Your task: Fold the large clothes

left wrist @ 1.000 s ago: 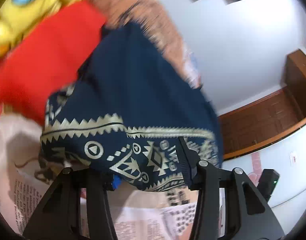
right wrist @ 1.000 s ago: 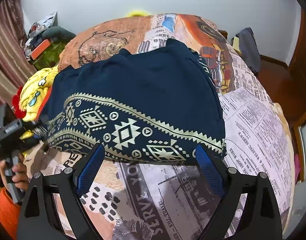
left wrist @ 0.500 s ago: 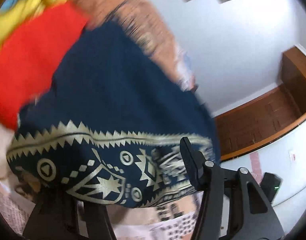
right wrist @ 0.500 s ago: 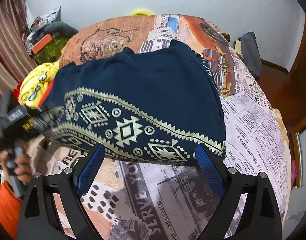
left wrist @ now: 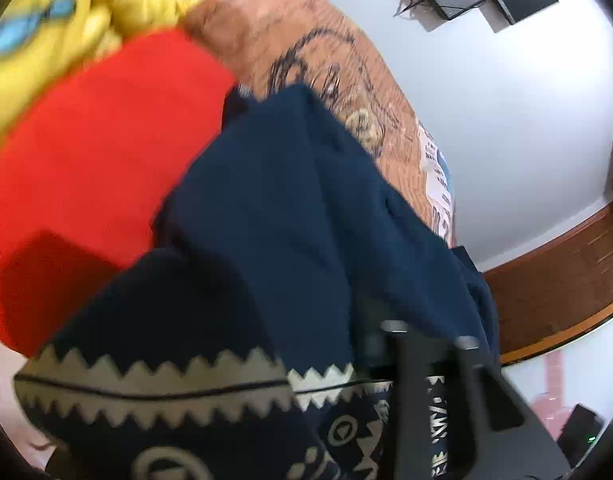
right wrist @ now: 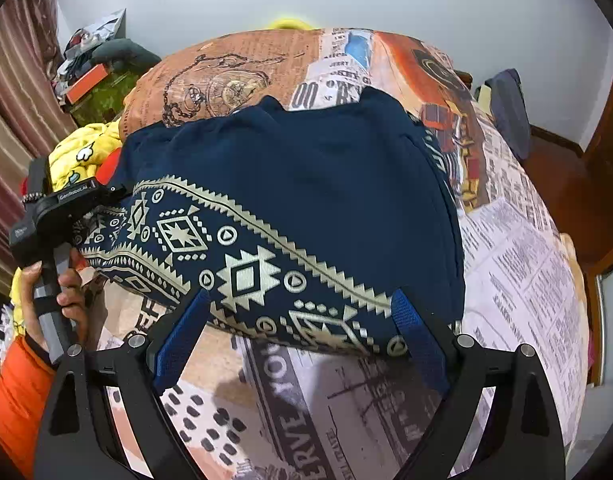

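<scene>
- Bed point(right wrist: 518, 264), under a newspaper-print cover, carries everything; it is the landmark for what follows.
- Navy garment with a gold geometric border point(right wrist: 290, 184) lies spread over the middle of the bed, patterned hem toward the near edge, plain navy part running up toward the bed's far end. It looks already folded at least once; its right side ends in a fairly straight edge.
- Red and yellow plush bundle point(right wrist: 82, 156) sits at the bed's left side, touching the garment's left end.
- Left hand-held gripper point(right wrist: 66, 216), held by a hand point(right wrist: 54, 292) in an orange sleeve, is at the bed's left side, on the garment's left hem corner. Its jaws have just been closing, with patterned cloth between them; in the left wrist view the hem point(left wrist: 154, 392) bunches up against one finger. Judged: clenched on that corner, grip only just made.
- Right hand-held gripper point(right wrist: 302, 340) hovers at the bed's near edge, over the hem; jaws spread wide, grasping nothing.
- Step in hand, as judged: taking hold of the hem for the next fold.
- Next move calls for the right hand-held gripper to drop onto the hem and pinch it, then both to carry the hem across toward the bed's far end, keeping the cloth taut and clear of the plush.
</scene>
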A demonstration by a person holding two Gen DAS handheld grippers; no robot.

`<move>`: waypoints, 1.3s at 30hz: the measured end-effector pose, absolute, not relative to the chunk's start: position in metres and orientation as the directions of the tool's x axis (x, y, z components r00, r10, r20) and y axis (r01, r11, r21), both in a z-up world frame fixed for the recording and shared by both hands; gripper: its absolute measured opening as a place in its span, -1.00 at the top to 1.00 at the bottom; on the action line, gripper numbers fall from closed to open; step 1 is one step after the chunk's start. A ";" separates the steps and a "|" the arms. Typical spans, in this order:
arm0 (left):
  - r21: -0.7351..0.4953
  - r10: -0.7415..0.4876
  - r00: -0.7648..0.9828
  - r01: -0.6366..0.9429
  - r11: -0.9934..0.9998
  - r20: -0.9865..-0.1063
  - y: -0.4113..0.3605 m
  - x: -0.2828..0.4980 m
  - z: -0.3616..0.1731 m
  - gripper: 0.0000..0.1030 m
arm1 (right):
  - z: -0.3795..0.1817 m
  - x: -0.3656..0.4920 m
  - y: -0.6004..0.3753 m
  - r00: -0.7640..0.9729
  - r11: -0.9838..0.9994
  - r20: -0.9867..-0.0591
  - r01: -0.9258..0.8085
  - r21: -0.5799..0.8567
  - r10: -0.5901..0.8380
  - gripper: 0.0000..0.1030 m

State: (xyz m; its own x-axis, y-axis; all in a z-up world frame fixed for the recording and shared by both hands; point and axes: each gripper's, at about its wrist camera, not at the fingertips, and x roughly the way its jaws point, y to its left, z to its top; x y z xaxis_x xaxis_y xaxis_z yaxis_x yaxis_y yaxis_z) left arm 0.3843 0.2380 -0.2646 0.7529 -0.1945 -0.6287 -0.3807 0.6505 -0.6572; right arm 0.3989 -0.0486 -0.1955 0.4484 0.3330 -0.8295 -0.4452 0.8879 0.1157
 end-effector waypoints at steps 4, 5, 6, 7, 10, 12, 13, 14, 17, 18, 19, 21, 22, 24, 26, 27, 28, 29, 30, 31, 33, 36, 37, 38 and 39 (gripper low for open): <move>-0.624 -0.136 0.804 -0.331 0.708 -0.579 0.231 0.365 -0.222 0.77 | -0.184 0.404 -0.036 0.474 0.884 -0.816 -0.459 0.092 0.331 -0.76; -0.615 -0.127 0.815 -0.315 0.722 -0.566 0.229 0.359 -0.210 0.78 | -0.180 0.405 -0.032 0.478 0.881 -0.810 -0.464 0.094 0.339 -0.76; -0.607 -0.116 0.828 -0.298 0.737 -0.548 0.227 0.353 -0.198 0.78 | -0.176 0.406 -0.028 0.482 0.879 -0.806 -0.468 0.097 0.345 -0.76; -0.596 -0.103 0.837 -0.290 0.749 -0.537 0.227 0.349 -0.188 0.78 | -0.171 0.407 -0.022 0.487 0.874 -0.798 -0.475 0.099 0.355 -0.76; -0.578 -0.081 0.861 -0.264 0.772 -0.502 0.232 0.333 -0.156 0.79 | -0.160 0.409 -0.001 0.498 0.856 -0.780 -0.509 0.093 0.380 -0.76; -0.562 -0.065 0.867 -0.263 0.784 -0.495 0.238 0.327 -0.145 0.79 | -0.160 0.410 0.016 0.496 0.844 -0.777 -0.531 0.081 0.387 -0.76; -0.545 -0.049 0.865 -0.270 0.794 -0.499 0.242 0.325 -0.143 0.79 | -0.161 0.410 0.025 0.491 0.835 -0.778 -0.544 0.076 0.391 -0.76; -0.520 -0.029 0.861 -0.279 0.807 -0.508 0.244 0.323 -0.140 0.79 | -0.165 0.410 0.038 0.479 0.823 -0.784 -0.564 0.071 0.396 -0.76; -0.451 0.027 0.831 -0.328 0.830 -0.556 0.249 0.320 -0.146 0.79 | -0.183 0.410 0.067 0.436 0.794 -0.807 -0.604 0.067 0.399 -0.76; -0.441 0.034 0.821 -0.341 0.831 -0.570 0.251 0.321 -0.150 0.79 | -0.188 0.409 0.075 0.427 0.788 -0.814 -0.612 0.061 0.395 -0.76; -0.424 0.046 0.805 -0.360 0.831 -0.592 0.252 0.322 -0.156 0.79 | -0.196 0.408 0.084 0.411 0.779 -0.825 -0.624 0.055 0.388 -0.76; -0.392 0.067 0.775 -0.390 0.833 -0.628 0.253 0.326 -0.170 0.79 | -0.210 0.408 0.096 0.377 0.766 -0.845 -0.640 0.059 0.380 -0.76; -0.381 0.072 0.765 -0.397 0.835 -0.640 0.251 0.327 -0.175 0.79 | -0.220 0.409 0.101 0.351 0.763 -0.858 -0.642 0.070 0.374 -0.76; -0.348 0.080 0.747 -0.398 0.849 -0.659 0.246 0.331 -0.183 0.79 | -0.233 0.410 0.105 0.310 0.757 -0.874 -0.646 0.095 0.374 -0.86; -0.332 0.075 0.746 -0.382 0.862 -0.662 0.239 0.333 -0.181 0.79 | -0.235 0.410 0.105 0.315 0.752 -0.871 -0.653 0.090 0.378 -0.88; -0.334 0.066 0.750 -0.370 0.867 -0.658 0.237 0.335 -0.179 0.79 | -0.233 0.410 0.104 0.305 0.745 -0.872 -0.660 0.098 0.384 -0.88; -0.338 0.057 0.755 -0.359 0.870 -0.654 0.233 0.335 -0.175 0.79 | -0.228 0.411 0.100 0.290 0.739 -0.874 -0.664 0.110 0.390 -0.88; -0.344 0.046 0.761 -0.345 0.873 -0.647 0.229 0.337 -0.169 0.79 | -0.223 0.410 0.093 0.287 0.743 -0.871 -0.658 0.123 0.399 -0.88; -0.348 0.039 0.767 -0.335 0.876 -0.640 0.225 0.340 -0.164 0.79 | -0.216 0.409 0.083 0.305 0.758 -0.860 -0.639 0.134 0.410 -0.88; -0.350 0.031 0.774 -0.321 0.880 -0.632 0.219 0.344 -0.157 0.79 | -0.209 0.408 0.072 0.329 0.773 -0.847 -0.619 0.139 0.417 -0.88; -0.347 0.011 0.789 -0.283 0.894 -0.614 0.200 0.354 -0.145 0.79 | -0.199 0.403 0.051 0.366 0.791 -0.825 -0.594 0.149 0.431 -0.88; -0.322 -0.020 0.800 -0.219 0.921 -0.600 0.164 0.369 -0.133 0.79 | -0.185 0.401 0.006 0.416 0.826 -0.809 -0.545 0.144 0.416 -0.88; -0.306 -0.032 0.799 -0.192 0.932 -0.601 0.147 0.375 -0.131 0.79 | -0.183 0.401 -0.007 0.428 0.839 -0.808 -0.526 0.141 0.405 -0.88; -0.293 -0.049 0.794 -0.166 0.942 -0.607 0.129 0.381 -0.131 0.79 | -0.182 0.401 -0.024 0.440 0.854 -0.809 -0.502 0.138 0.389 -0.88; -0.285 -0.064 0.788 -0.144 0.948 -0.612 0.115 0.385 -0.132 0.79 | -0.182 0.402 -0.041 0.454 0.873 -0.811 -0.470 0.135 0.369 -0.88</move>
State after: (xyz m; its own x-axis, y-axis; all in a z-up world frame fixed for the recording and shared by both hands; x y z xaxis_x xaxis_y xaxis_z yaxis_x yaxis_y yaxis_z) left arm 0.3852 0.1148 -0.1315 0.7885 -0.0638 -0.6118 -0.1444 0.9476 -0.2850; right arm 0.4017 -0.0414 -0.1825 0.4536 0.3692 -0.8111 -0.4697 0.8725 0.1345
